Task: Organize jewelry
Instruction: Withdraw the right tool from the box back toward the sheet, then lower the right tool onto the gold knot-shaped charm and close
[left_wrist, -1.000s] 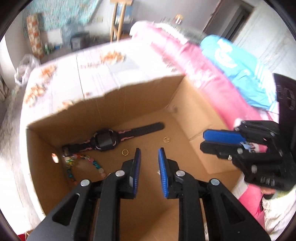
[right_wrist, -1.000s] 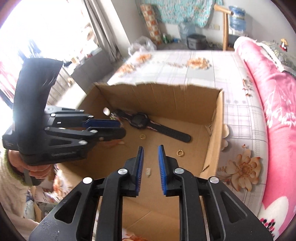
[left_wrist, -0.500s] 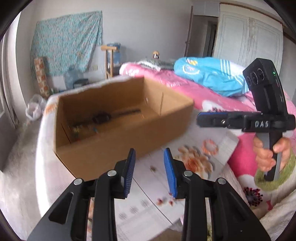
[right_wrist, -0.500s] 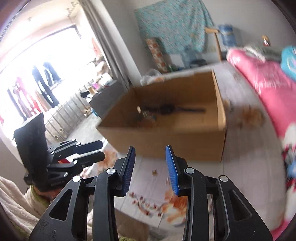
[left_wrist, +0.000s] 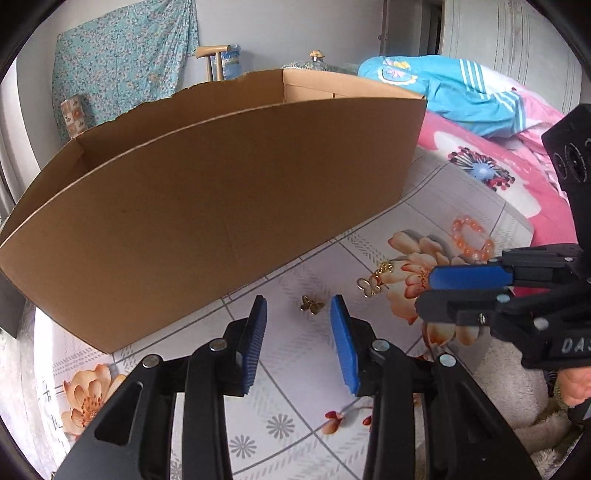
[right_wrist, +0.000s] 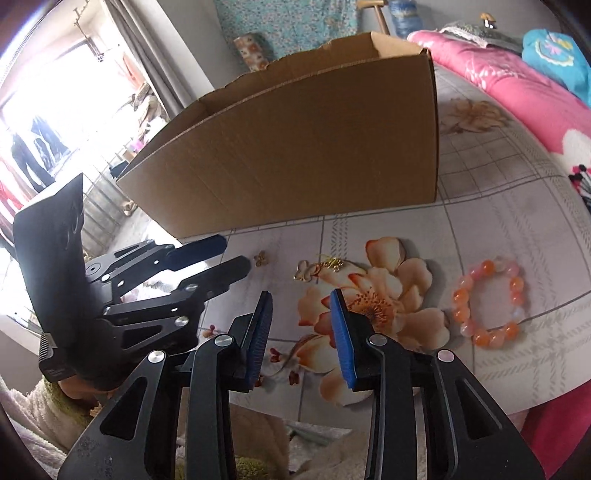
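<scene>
While three pieces lie outside the box (left_wrist: 207, 206) — butterfly (left_wrist: 312, 305), gold charm (left_wrist: 373, 282), bead bracelet (left_wrist: 472, 242) — left tongs (left_wrist: 298, 332) and right tongs (right_wrist: 301, 325) hover open, empty.

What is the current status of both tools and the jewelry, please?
Left tool and right tool open, empty. Gold butterfly, clover chain, bead bracelet on cloth before box. Nothing blocking.
</scene>
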